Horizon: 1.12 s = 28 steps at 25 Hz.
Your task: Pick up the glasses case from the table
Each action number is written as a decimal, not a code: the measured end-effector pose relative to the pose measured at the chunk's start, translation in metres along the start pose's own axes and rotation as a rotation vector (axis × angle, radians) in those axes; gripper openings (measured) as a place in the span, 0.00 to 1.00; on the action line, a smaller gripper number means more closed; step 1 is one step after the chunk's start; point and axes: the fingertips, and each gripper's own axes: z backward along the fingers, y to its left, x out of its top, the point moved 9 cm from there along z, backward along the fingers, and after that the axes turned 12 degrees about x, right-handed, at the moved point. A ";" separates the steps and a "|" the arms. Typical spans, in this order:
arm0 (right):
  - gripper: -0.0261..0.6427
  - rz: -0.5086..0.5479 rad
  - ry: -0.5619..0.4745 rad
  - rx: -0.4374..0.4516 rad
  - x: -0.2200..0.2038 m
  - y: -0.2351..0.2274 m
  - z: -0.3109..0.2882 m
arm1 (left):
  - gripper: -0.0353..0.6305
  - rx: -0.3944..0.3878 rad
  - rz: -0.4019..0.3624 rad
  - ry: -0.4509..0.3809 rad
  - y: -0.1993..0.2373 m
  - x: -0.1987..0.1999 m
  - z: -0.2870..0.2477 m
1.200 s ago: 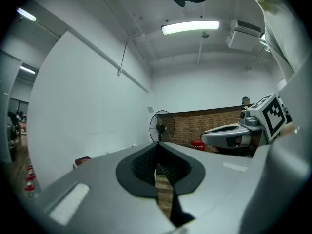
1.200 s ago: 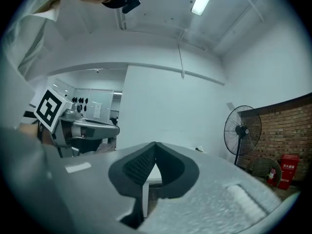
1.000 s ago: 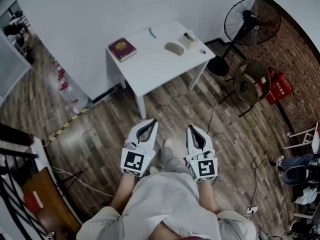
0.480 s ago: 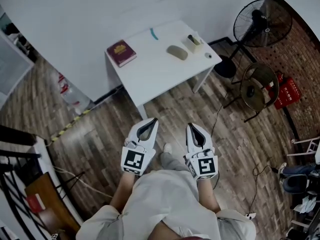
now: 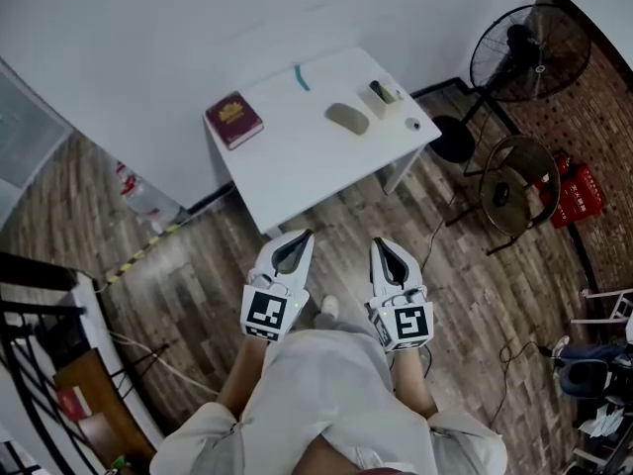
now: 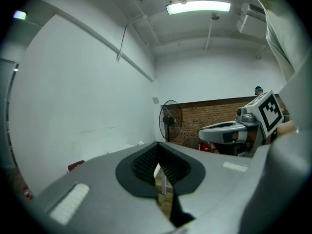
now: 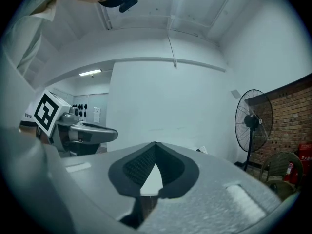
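Note:
The glasses case (image 5: 347, 119), an oval beige-grey shell, lies on the right half of the white table (image 5: 297, 166) in the head view. Both grippers hang over the wooden floor, short of the table's near edge and far from the case. My left gripper (image 5: 308, 234) is shut with nothing in it, its tips touching. My right gripper (image 5: 377, 241) is also shut and empty. In the left gripper view the closed jaws (image 6: 157, 143) point level, with the right gripper (image 6: 229, 130) beside them. In the right gripper view the table top (image 7: 151, 182) shows through the gap behind the closed tips (image 7: 155, 143).
On the table also lie a dark red book (image 5: 233, 119), a teal strip (image 5: 301, 77), a small box (image 5: 382, 95) and a small round item (image 5: 412, 124). A standing fan (image 5: 524, 52), a round metal stand (image 5: 514, 191) and a red crate (image 5: 579, 191) crowd the right side.
The person has walked toward the table: it sits lower and nearer in the head view. Both grippers kept their spacing and stayed shut.

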 end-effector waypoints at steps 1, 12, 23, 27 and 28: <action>0.05 -0.004 0.000 0.005 0.000 -0.006 -0.002 | 0.08 0.002 -0.001 0.000 -0.001 0.002 -0.006; 0.05 -0.014 -0.020 0.035 0.005 -0.046 -0.028 | 0.08 0.006 -0.004 0.007 -0.005 0.006 -0.046; 0.05 0.002 -0.012 0.032 0.008 -0.077 -0.066 | 0.08 0.000 0.002 -0.010 0.016 0.008 -0.097; 0.05 0.007 -0.013 0.016 0.009 -0.094 -0.081 | 0.08 -0.001 0.009 -0.024 0.025 0.008 -0.119; 0.05 0.009 -0.013 0.013 0.010 -0.098 -0.085 | 0.08 0.000 0.012 -0.023 0.027 0.007 -0.125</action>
